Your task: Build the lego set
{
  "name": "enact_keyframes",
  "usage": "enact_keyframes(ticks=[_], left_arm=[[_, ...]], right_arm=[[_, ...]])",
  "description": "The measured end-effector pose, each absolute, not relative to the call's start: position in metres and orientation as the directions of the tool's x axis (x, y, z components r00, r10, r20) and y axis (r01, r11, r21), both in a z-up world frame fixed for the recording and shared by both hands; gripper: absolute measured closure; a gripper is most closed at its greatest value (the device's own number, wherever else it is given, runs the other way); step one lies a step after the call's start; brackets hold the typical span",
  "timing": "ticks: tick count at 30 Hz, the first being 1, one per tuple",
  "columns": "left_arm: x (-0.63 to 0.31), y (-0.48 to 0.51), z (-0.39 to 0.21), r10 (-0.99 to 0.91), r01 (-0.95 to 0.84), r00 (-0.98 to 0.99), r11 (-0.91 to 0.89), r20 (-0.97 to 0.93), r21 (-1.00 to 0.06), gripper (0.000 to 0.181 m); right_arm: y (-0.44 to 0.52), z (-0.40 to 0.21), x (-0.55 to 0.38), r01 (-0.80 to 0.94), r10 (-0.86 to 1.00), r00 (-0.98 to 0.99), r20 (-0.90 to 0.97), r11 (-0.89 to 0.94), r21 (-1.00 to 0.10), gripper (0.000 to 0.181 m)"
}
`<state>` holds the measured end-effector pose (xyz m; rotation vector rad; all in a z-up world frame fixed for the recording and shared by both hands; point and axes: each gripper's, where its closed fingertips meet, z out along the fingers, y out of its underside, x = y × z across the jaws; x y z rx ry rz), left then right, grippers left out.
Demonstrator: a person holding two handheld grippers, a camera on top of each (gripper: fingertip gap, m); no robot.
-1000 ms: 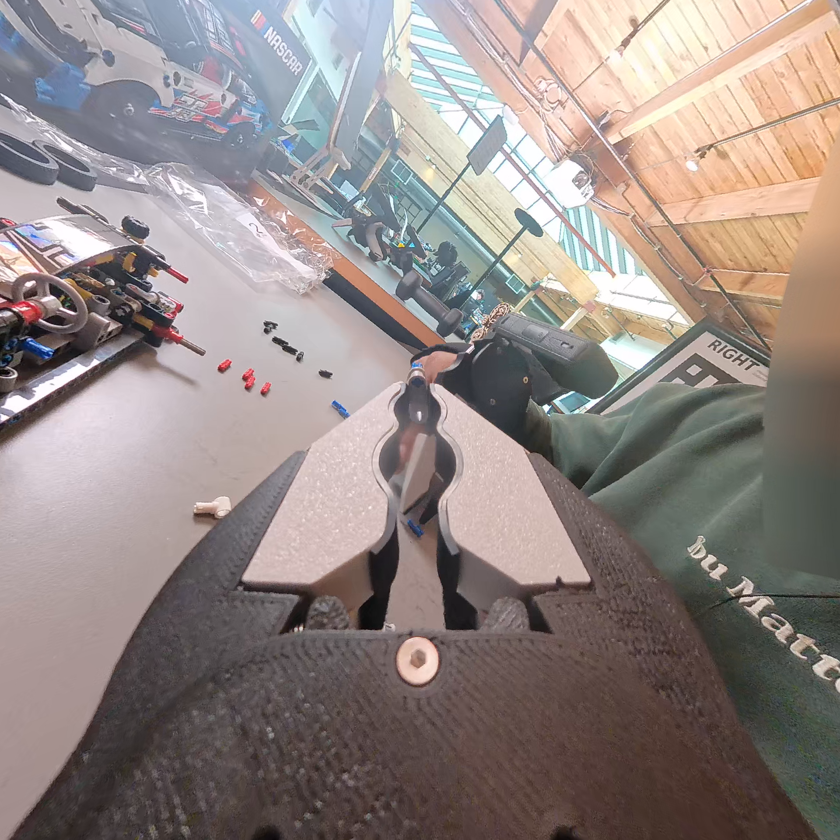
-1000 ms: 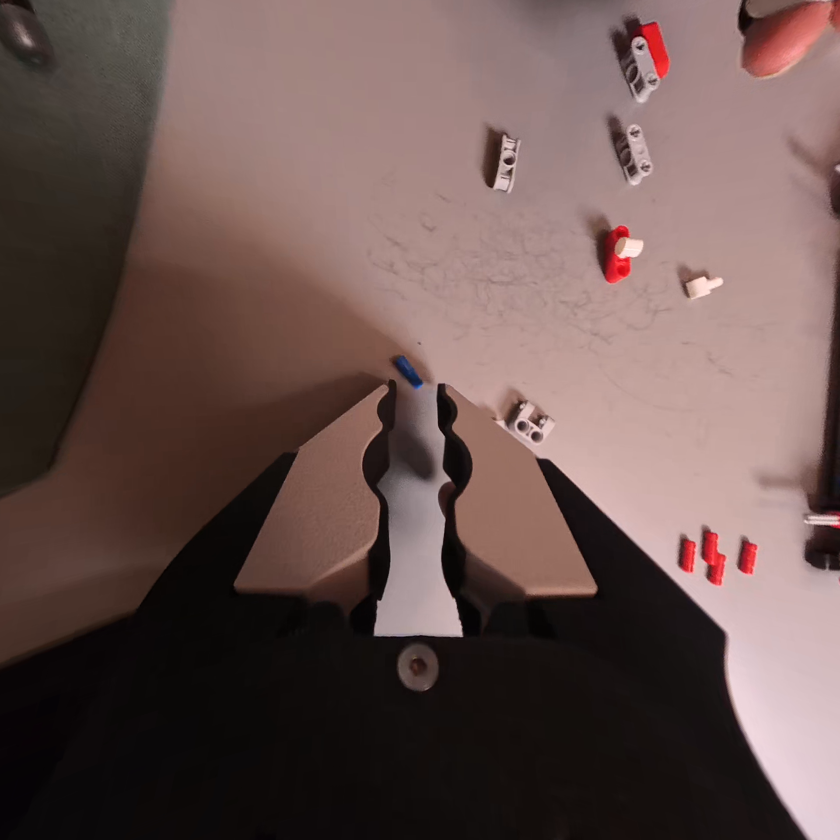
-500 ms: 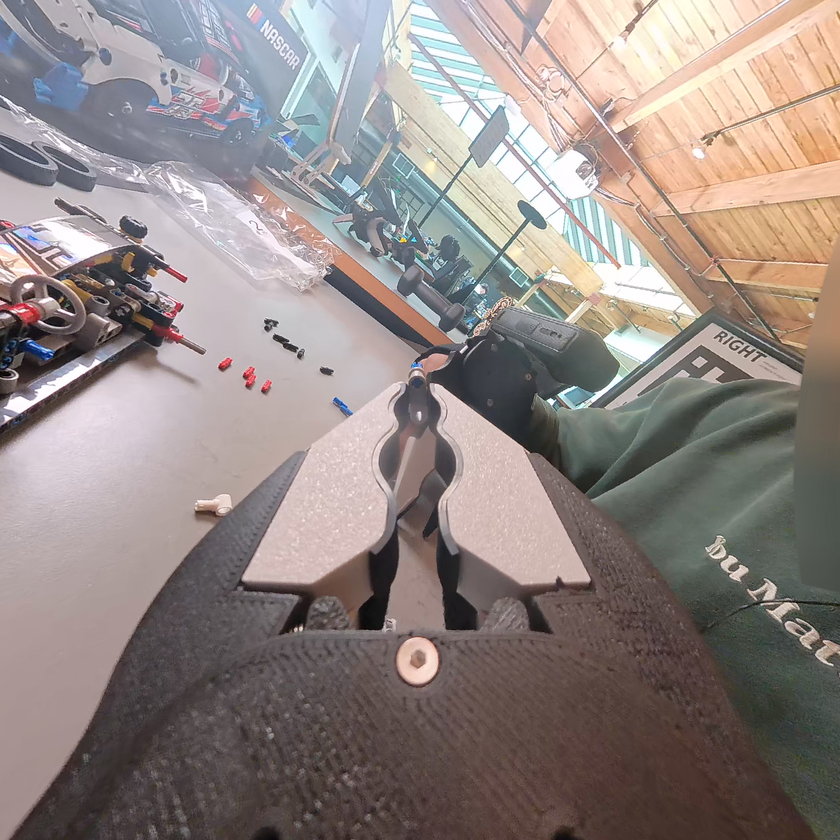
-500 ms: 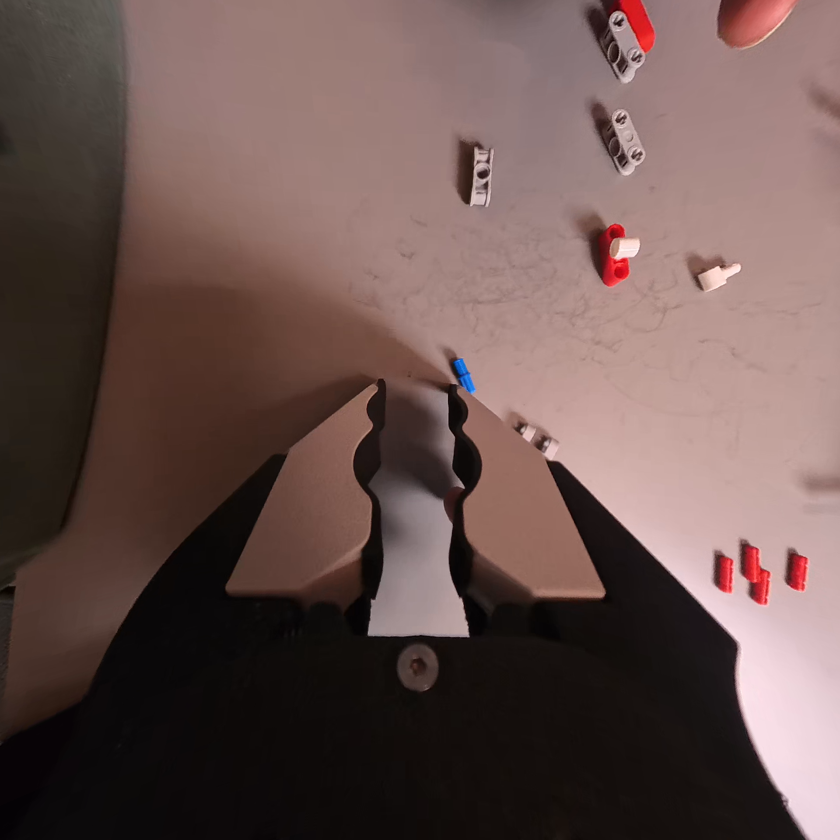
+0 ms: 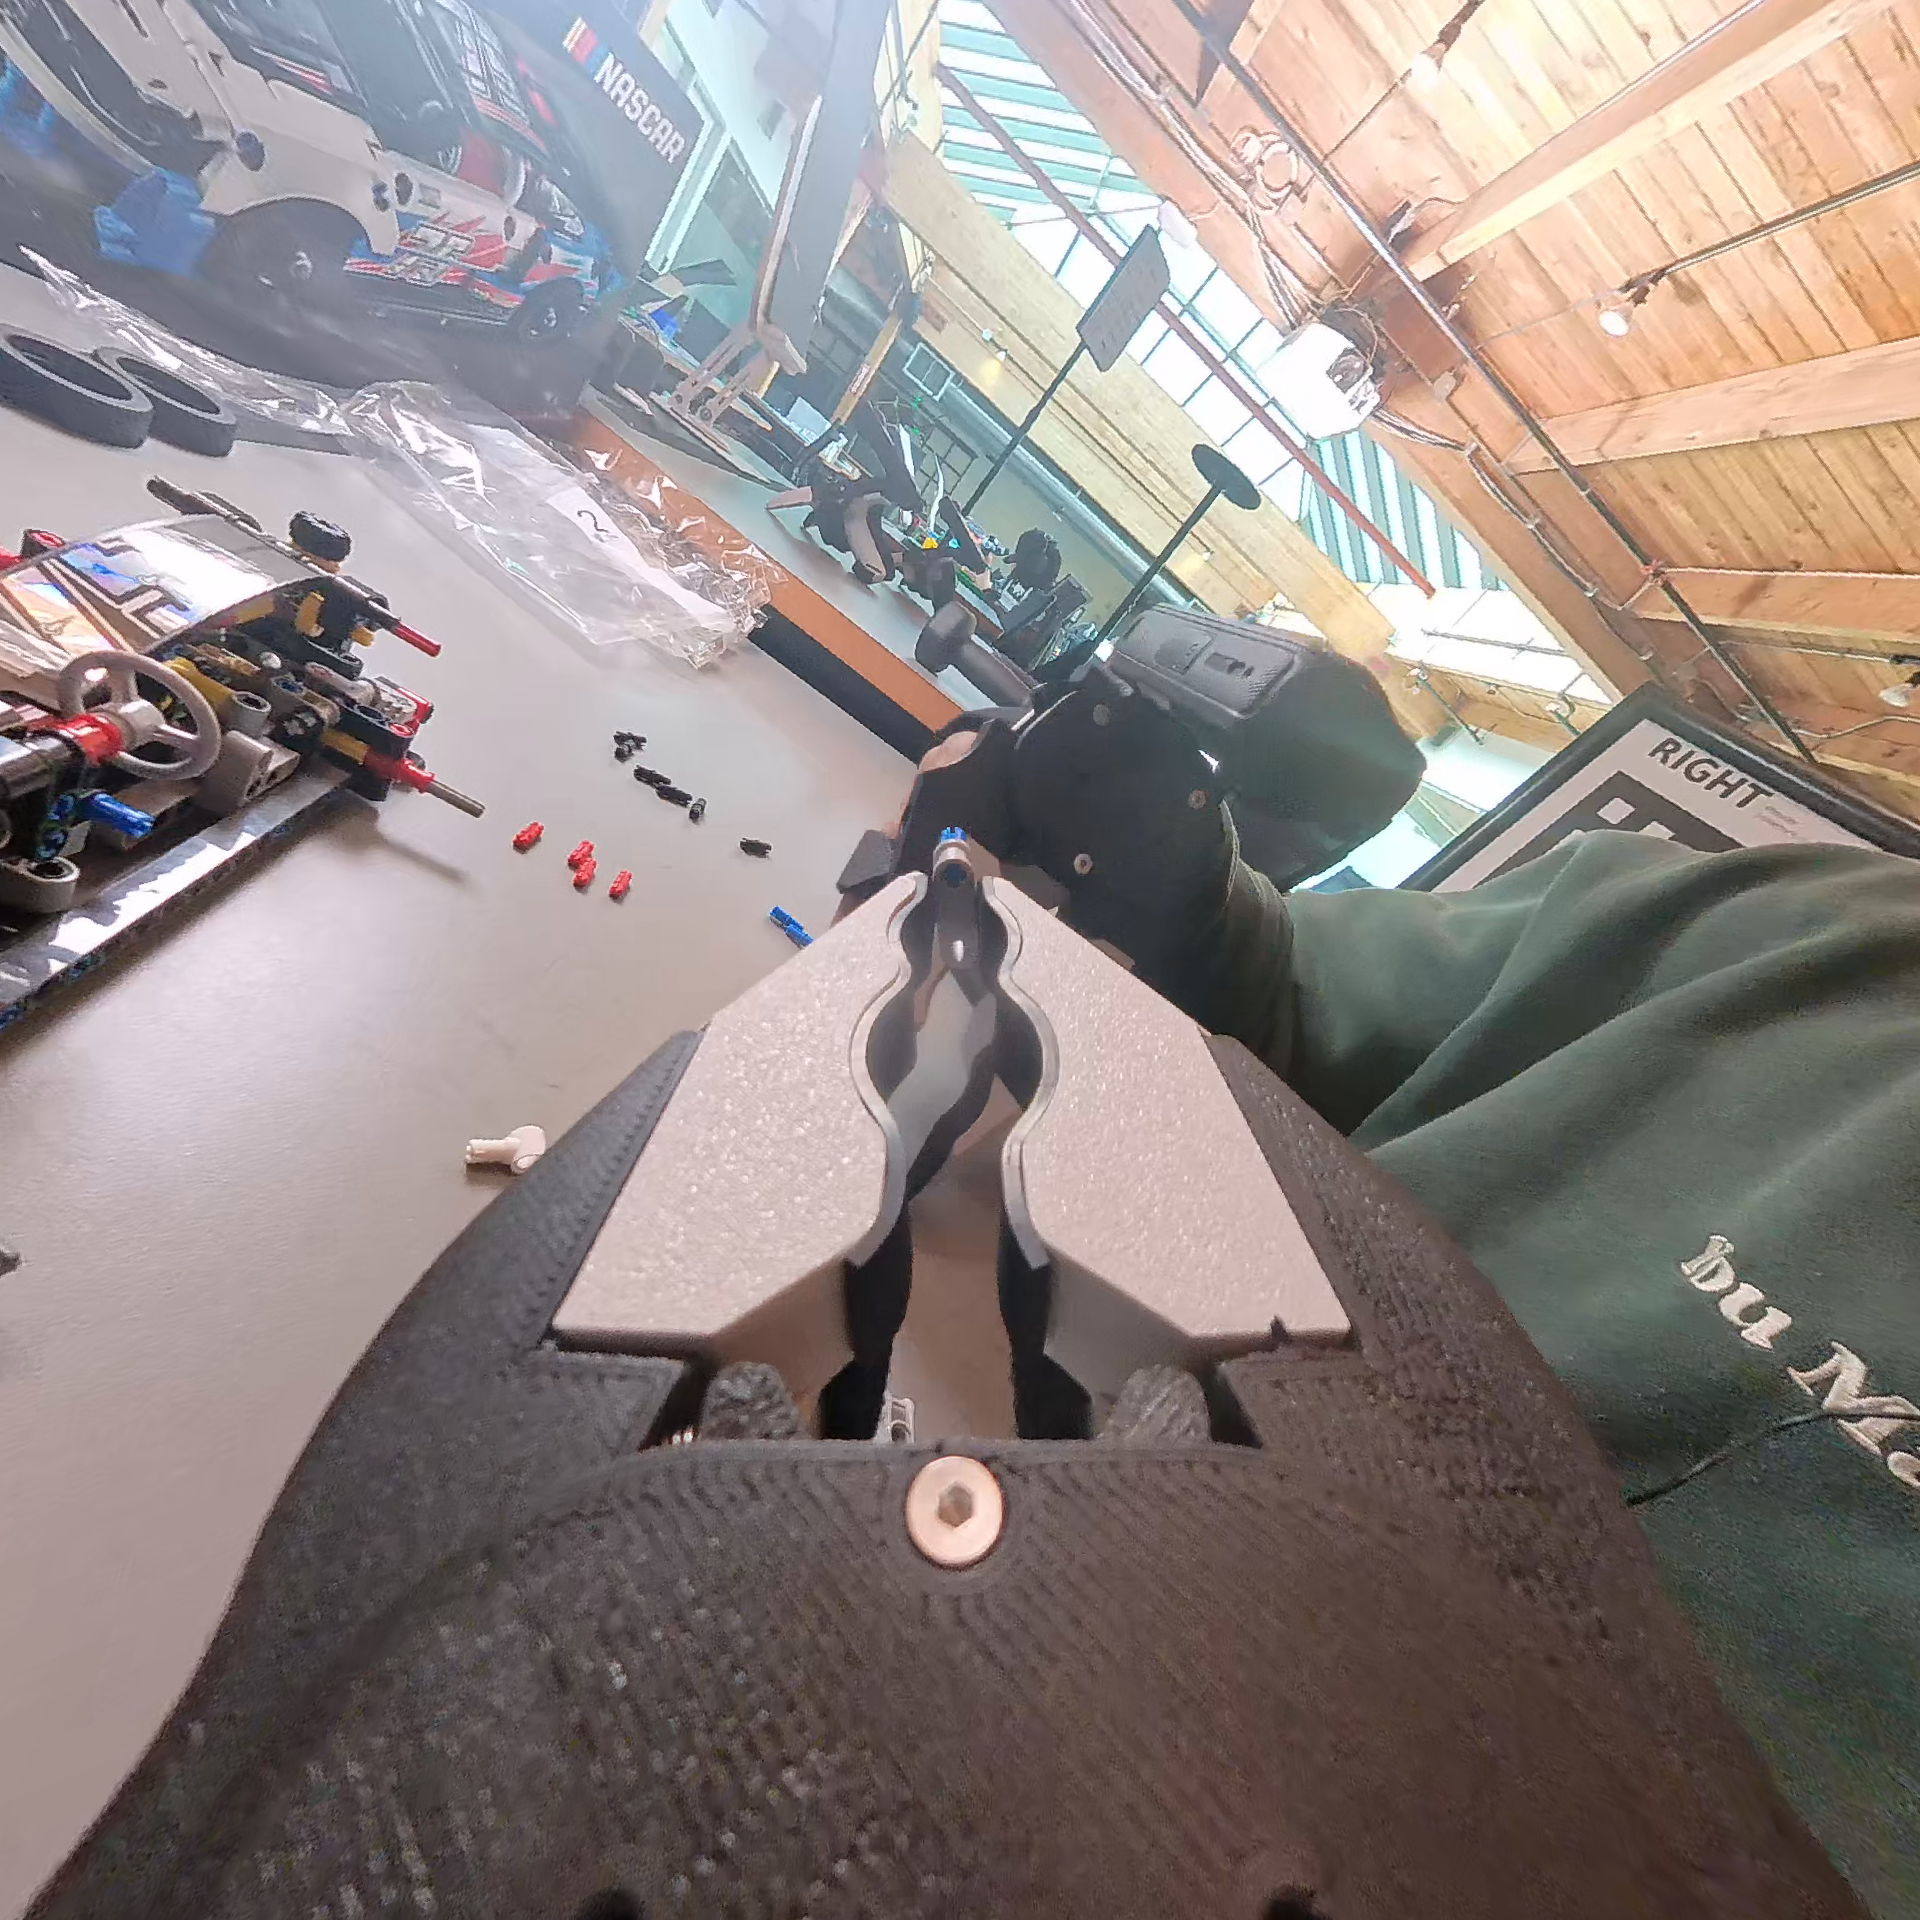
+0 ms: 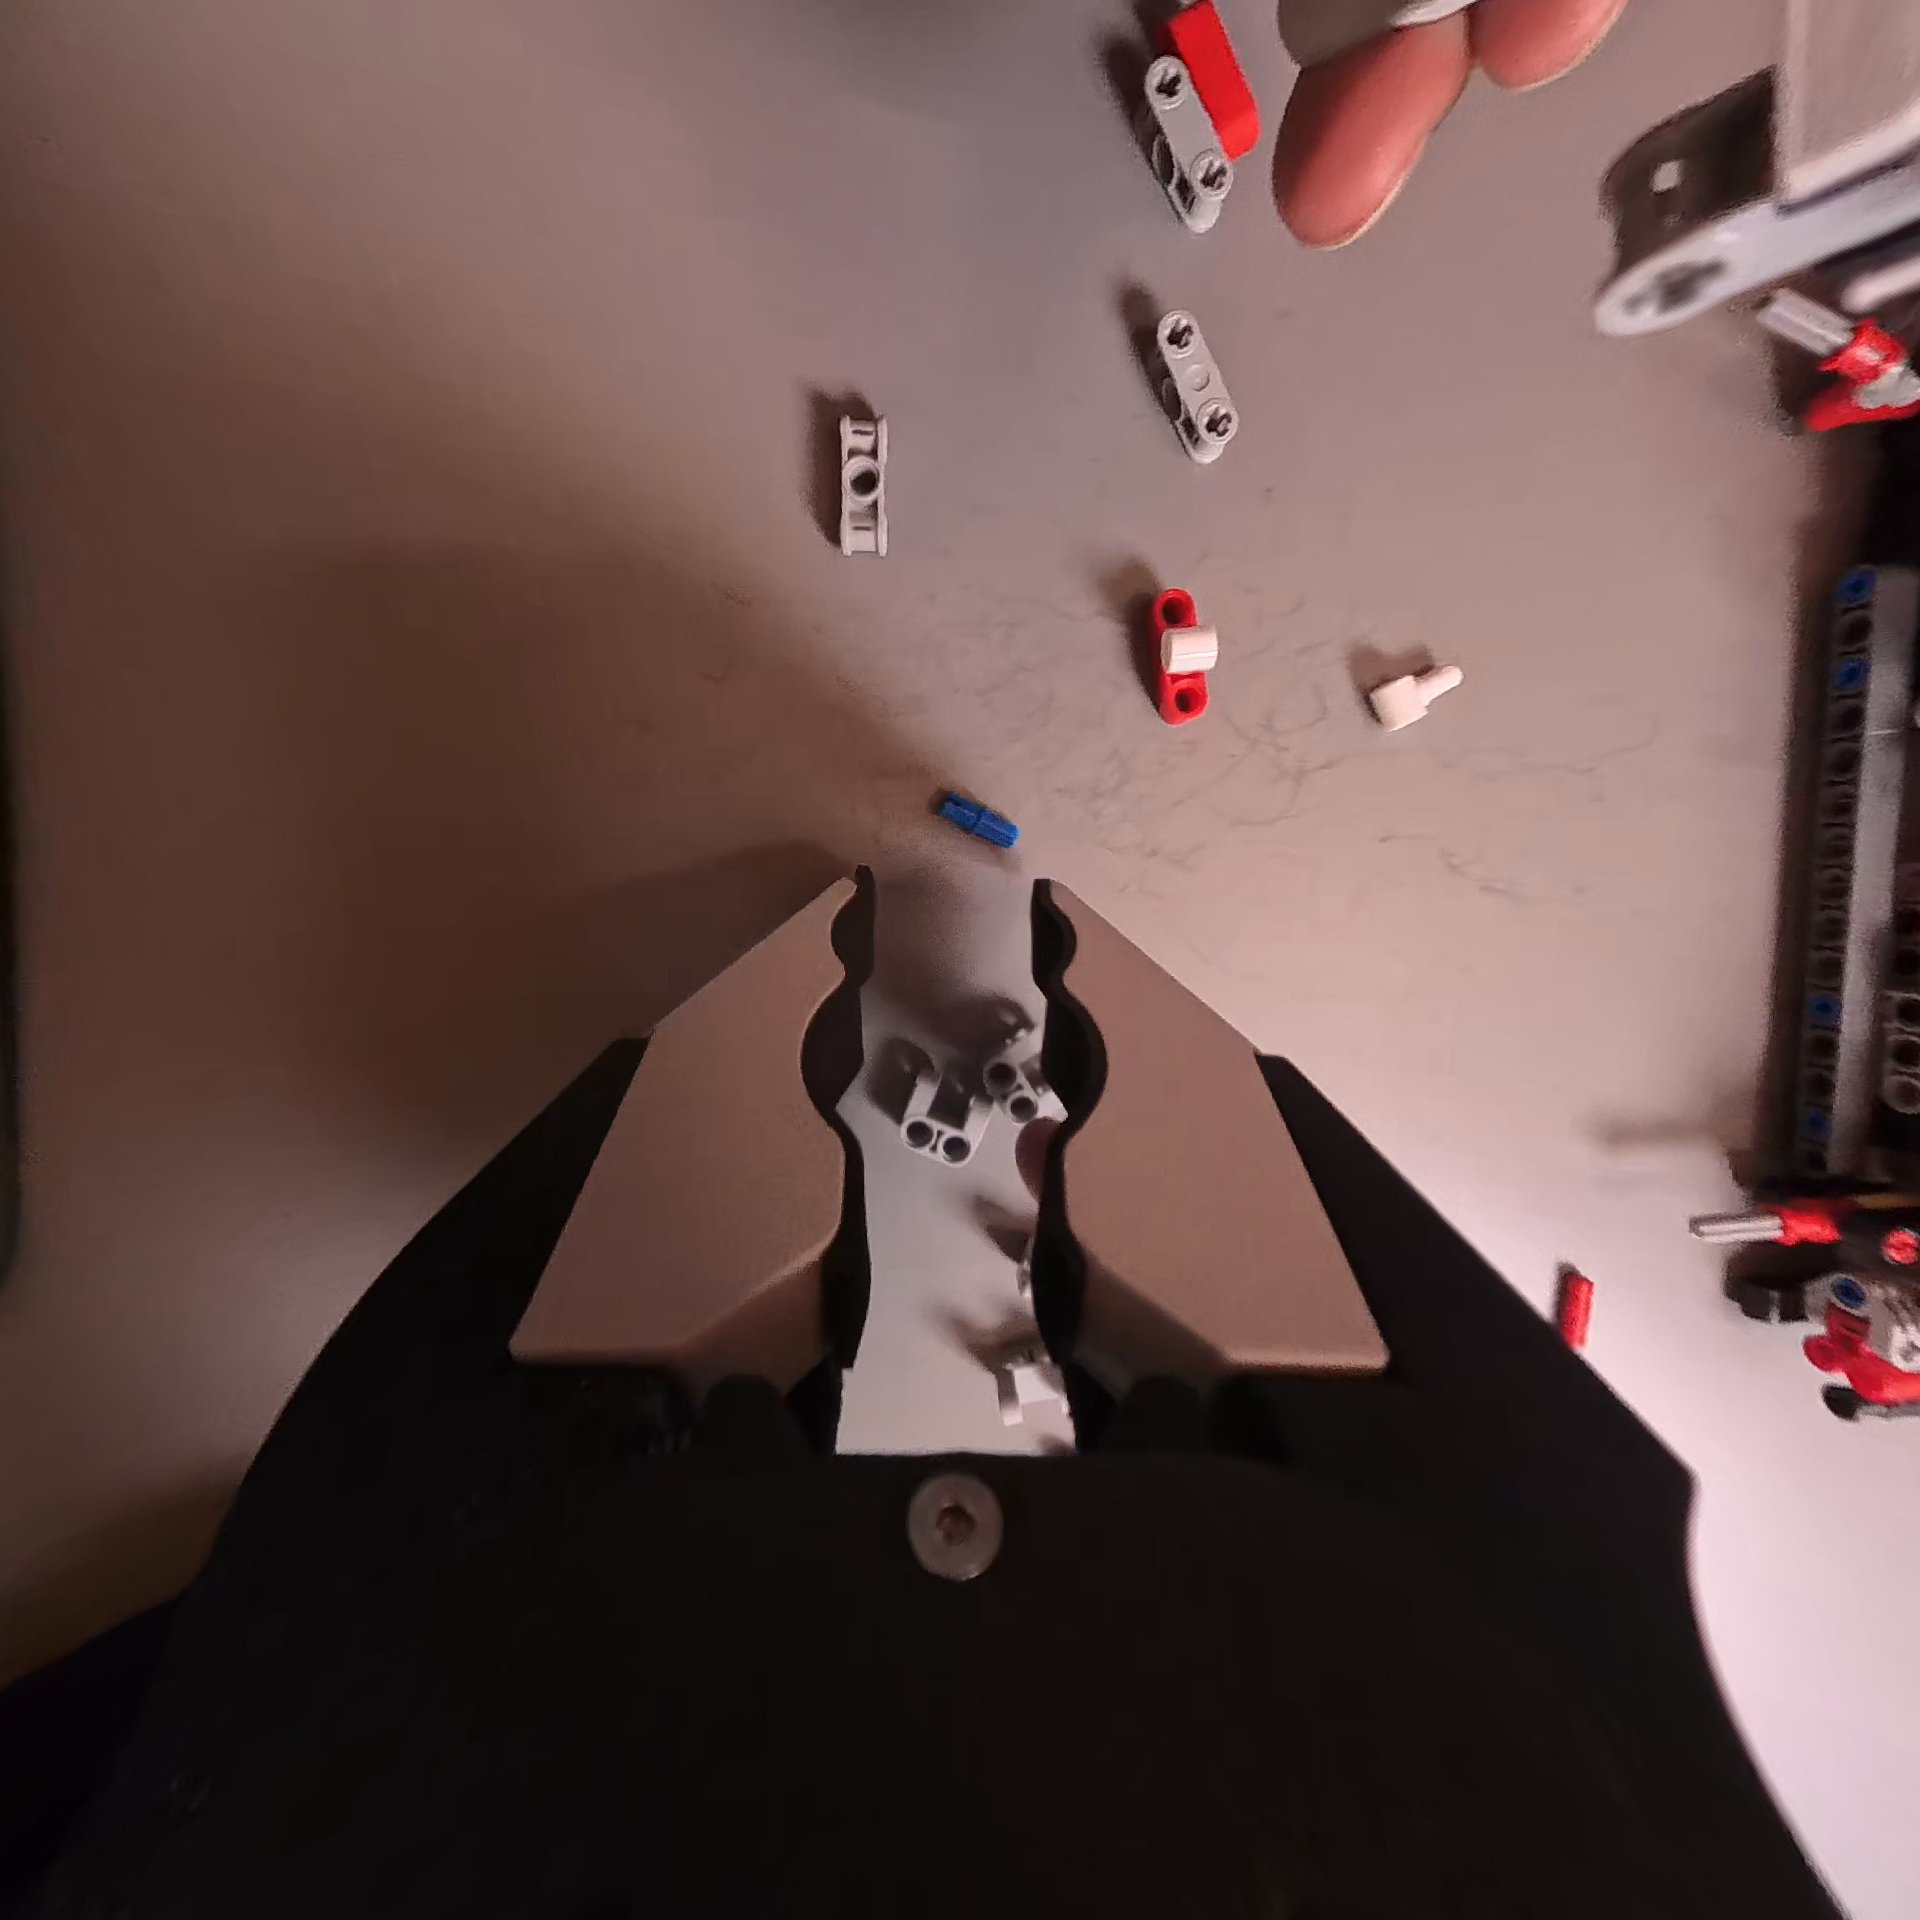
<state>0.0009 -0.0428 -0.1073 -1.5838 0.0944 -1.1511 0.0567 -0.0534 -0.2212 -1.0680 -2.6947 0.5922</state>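
Observation:
My left gripper is shut on a small grey Lego piece with a blue tip, held above the table. My right gripper is open and points down at the table. A loose blue pin lies just ahead of its tips; it also shows in the left wrist view. Small grey connectors lie on the table between its fingers, not gripped. The part-built Lego car stands at the left; its chassis edge shows at the right of the right wrist view.
Loose parts lie ahead: grey connectors, a red piece with a white peg, a white peg, red pins, black pins. A person's fingers are at the top. Plastic bags and tyres lie farther back. Tip to tip, the grippers are about 12 cm apart.
My right gripper has shifted over the table and opened a little; the blue pin now lies centred before its tips and grey connectors show between its fingers. My left gripper stays shut on its piece.

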Motion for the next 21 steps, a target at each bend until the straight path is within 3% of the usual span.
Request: enact_keyframes(ticks=[14, 21], left_arm=[[-0.009, -0.045, -0.1, -0.599, 0.497, 0.533, -0.351, 0.598, -0.794, 0.177], [-0.029, -0.048, -0.088, -0.593, 0.521, 0.554, -0.3, 0.584, -0.799, 0.177]], right_arm=[[-0.069, -0.223, 0.03, 0.606, 0.653, -0.757, -0.028, 0.686, -0.403, 0.154], [-0.073, -0.228, 0.016, 0.571, 0.633, -0.774, 0.013, 0.707, -0.418, 0.175]])
